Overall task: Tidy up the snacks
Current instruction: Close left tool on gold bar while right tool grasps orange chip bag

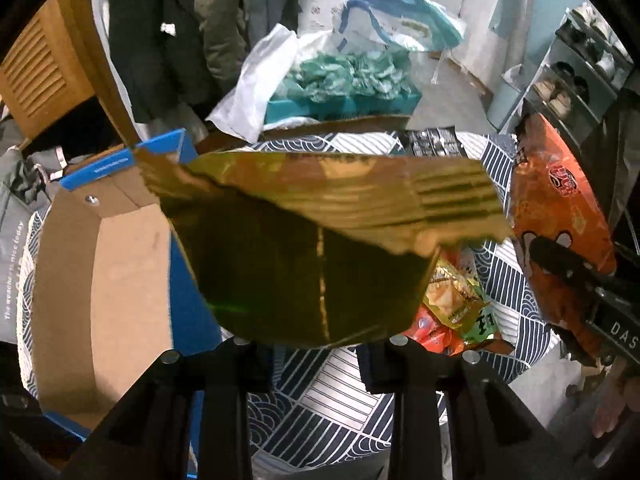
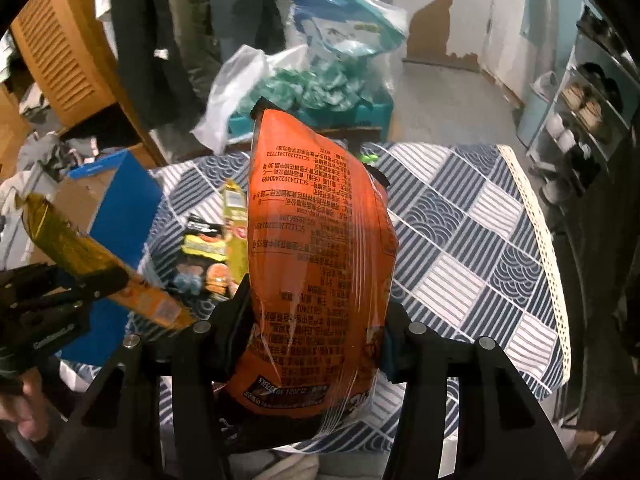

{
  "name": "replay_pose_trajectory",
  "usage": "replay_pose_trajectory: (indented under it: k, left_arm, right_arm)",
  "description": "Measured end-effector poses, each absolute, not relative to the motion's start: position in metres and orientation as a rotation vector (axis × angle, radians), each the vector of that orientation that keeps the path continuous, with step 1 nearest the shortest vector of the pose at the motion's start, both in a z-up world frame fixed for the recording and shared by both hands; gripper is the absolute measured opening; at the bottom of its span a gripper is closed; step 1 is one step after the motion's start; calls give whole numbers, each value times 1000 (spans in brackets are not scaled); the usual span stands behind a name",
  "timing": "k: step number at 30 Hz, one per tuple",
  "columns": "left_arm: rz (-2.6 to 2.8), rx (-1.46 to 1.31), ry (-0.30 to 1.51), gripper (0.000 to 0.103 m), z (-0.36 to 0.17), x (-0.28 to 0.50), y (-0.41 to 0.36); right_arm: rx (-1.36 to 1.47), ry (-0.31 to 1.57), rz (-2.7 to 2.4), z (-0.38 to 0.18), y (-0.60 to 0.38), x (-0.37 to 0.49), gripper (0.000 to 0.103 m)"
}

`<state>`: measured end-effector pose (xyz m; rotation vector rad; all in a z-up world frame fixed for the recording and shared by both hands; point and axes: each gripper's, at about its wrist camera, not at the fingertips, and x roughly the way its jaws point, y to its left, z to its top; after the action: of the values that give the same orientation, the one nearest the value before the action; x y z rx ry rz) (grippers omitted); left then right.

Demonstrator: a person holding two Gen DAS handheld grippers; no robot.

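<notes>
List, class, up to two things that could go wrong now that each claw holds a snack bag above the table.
1. The left claw pinches only the bottom edge of the gold foil bag; it may slip out.
2. The right claw squeezes the puffy orange snack bag; its contents could get crushed or the bag could pop.

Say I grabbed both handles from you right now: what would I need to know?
Left tongs: shut on a gold-green snack packet, lifted off the table.
Right tongs: shut on an orange snack bag, also in the air.
Cardboard box stands open at the left; nothing visible inside it.
Small loose snacks lie in a pile on the patterned tablecloth.
Done: two packs picked up.
Left: set both down, probably in the box, then sort the pile.
</notes>
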<state>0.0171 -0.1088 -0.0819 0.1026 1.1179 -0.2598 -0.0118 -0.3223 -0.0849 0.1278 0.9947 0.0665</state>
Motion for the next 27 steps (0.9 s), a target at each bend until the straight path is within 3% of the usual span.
replay_pose_trajectory:
  k: [27]
  left_arm:
    - [-213,-39,931,29,-1,2,-19]
  right_arm:
    - [47,908,273,-34,-216,8,51]
